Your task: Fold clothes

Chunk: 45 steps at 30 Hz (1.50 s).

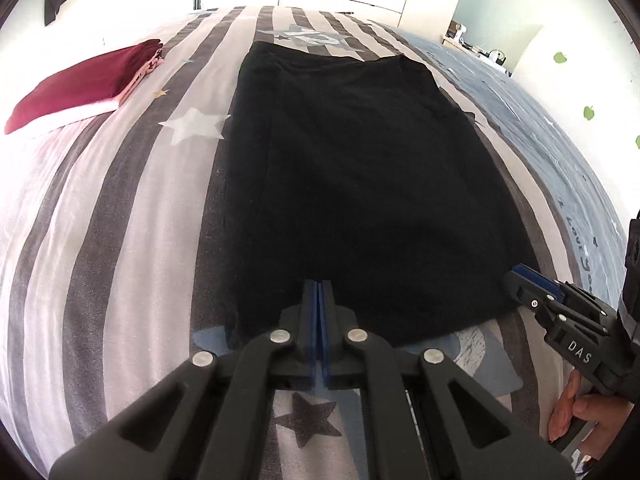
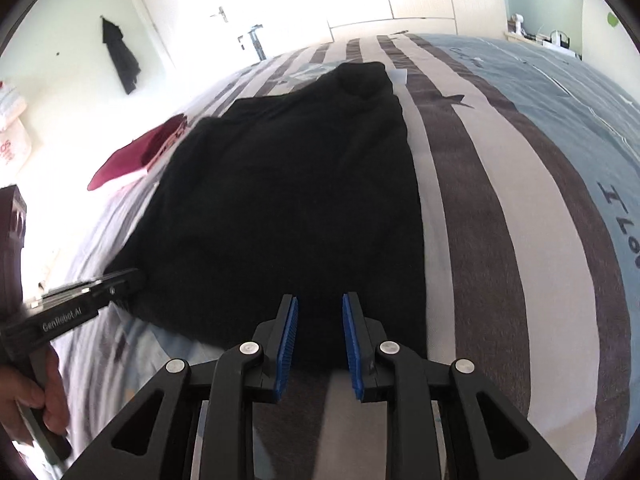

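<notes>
Slippage threatened — left gripper [image 1: 319, 292] clenched on nothing, right gripper [image 2: 320, 320] released over black garment [image 1: 360, 184] hem — fold could skew.

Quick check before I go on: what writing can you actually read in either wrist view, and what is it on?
"DAS": white, on the right gripper body.
"GenRobot.AI": white, on the left gripper body.
"I LOV": dark print on the blue part of the bed cover; the rest is cut off.
Red print on a white bag by the wall: too blurred to read.

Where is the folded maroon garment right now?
The folded maroon garment lies on the striped bedspread, upper left in the left wrist view, left of the black garment and apart from it.
</notes>
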### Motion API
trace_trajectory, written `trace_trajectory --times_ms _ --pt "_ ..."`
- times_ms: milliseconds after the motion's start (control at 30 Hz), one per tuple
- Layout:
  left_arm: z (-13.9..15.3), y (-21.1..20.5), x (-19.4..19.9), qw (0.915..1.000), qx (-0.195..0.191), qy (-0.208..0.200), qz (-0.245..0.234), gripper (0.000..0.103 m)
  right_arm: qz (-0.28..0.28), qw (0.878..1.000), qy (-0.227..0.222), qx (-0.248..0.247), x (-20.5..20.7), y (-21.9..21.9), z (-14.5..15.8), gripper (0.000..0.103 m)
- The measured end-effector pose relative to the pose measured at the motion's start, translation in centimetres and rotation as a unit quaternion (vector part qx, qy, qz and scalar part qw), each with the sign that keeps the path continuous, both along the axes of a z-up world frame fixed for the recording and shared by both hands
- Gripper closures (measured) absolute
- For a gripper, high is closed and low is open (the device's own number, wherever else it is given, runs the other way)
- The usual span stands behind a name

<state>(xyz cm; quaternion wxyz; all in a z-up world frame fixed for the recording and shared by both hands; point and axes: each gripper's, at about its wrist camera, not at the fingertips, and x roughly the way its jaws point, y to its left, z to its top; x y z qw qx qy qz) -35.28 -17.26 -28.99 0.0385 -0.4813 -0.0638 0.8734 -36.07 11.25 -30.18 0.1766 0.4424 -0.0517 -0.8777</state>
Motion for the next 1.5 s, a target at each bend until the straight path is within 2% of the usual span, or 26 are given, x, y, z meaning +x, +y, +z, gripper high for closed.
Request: trace_trajectory --times_ms 133,233,333,400,800,933,1033,1133,1233,1333,1500 --pt "1.7 -0.3 -0.3 0.9998 -0.001 -0.007 0.016 0.101 -0.002 1.000 0.000 0.007 -0.1 0.4 1.3 0.083" --pt "1.7 -1.1 0.1 0.9996 0.002 -0.006 0.029 0.101 -0.019 1.000 0.006 0.010 0.2 1.1 1.5 0.083" --pt "0.3 -1.3 0.3 0.9996 -0.005 -0.015 0.025 0.101 -0.016 1.000 -0.010 0.012 0.5 1.5 0.2 0.083" --pt "0.1 -1.0 0.3 0.9997 -0.014 -0.010 0.019 0.101 -0.014 1.000 -0.005 0.016 0.5 1.4 0.1 0.083" --pt "-0.4 -1.6 0.1 0.9995 0.011 -0.010 0.028 0.101 -0.013 1.000 -0.007 0.009 0.5 1.6 -0.4 0.083" --pt "0.9 -2.5 -0.1 0.9991 0.017 -0.022 0.032 0.101 -0.003 0.999 -0.026 0.024 -0.3 1.8 0.5 0.084" --pt "3.9 -3.5 -0.2 0.9986 -0.010 0.019 0.049 0.101 -0.023 0.999 -0.021 0.037 -1.3 2.9 2.6 0.084" --pt "5.4 -4.6 -2.9 0.9971 0.016 0.046 0.058 0.101 -0.033 0.999 0.005 0.024 -3.6 3.2 4.9 0.084" --pt "5.3 -4.4 -7.1 0.9966 0.022 0.063 0.048 0.101 -0.026 0.999 0.026 0.012 -6.9 1.5 5.8 0.084" --pt "4.0 -3.9 -10.8 0.9965 0.030 0.068 0.039 0.101 -0.023 0.999 0.040 0.001 -10.4 -0.6 5.5 0.084" --pt "-0.1 -3.7 -14.0 0.9980 0.024 0.042 0.040 0.101 -0.027 0.999 0.020 0.000 -14.3 -2.7 2.6 0.084"
